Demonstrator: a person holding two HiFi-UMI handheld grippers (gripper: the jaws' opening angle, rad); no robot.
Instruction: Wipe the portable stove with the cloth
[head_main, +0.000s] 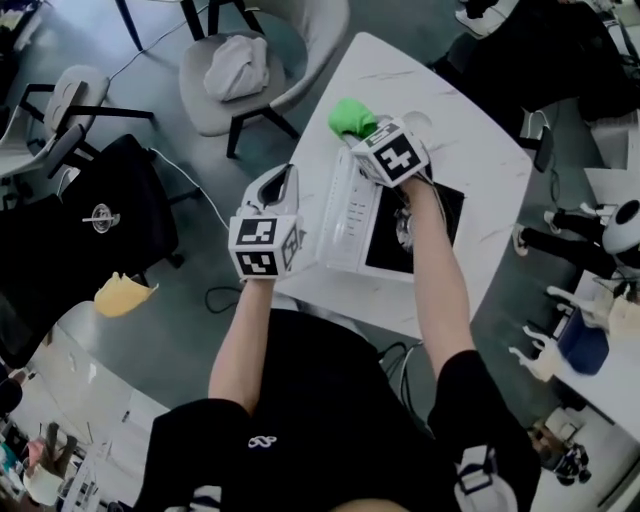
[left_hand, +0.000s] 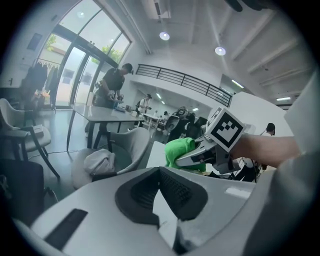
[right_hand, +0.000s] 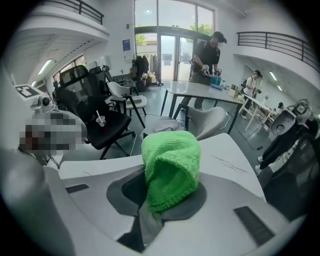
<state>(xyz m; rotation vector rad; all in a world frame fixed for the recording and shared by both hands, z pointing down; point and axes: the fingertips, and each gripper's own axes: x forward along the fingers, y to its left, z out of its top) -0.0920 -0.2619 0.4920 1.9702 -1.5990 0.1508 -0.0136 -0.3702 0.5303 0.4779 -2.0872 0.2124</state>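
The portable stove (head_main: 347, 218) lies on the white marble-look table (head_main: 470, 130); its white body faces left and its black top (head_main: 430, 232) faces right. My right gripper (head_main: 360, 137) (right_hand: 167, 200) is shut on a bunched green cloth (head_main: 350, 117) (right_hand: 171, 167) at the stove's far end. My left gripper (head_main: 288, 180) (left_hand: 162, 200) hangs by the table's left edge, just left of the stove. Its jaws stand close together, with only a thin white sliver showing between them. In the left gripper view the cloth (left_hand: 179, 150) sticks out of the right gripper (left_hand: 197, 156).
A grey chair (head_main: 300, 70) with a white bundle (head_main: 236, 65) stands beyond the table. A black office chair (head_main: 100, 215) and a yellow object (head_main: 122, 295) are at the left. A second table with clutter (head_main: 600, 330) sits to the right. A person (right_hand: 205, 52) works at a far table.
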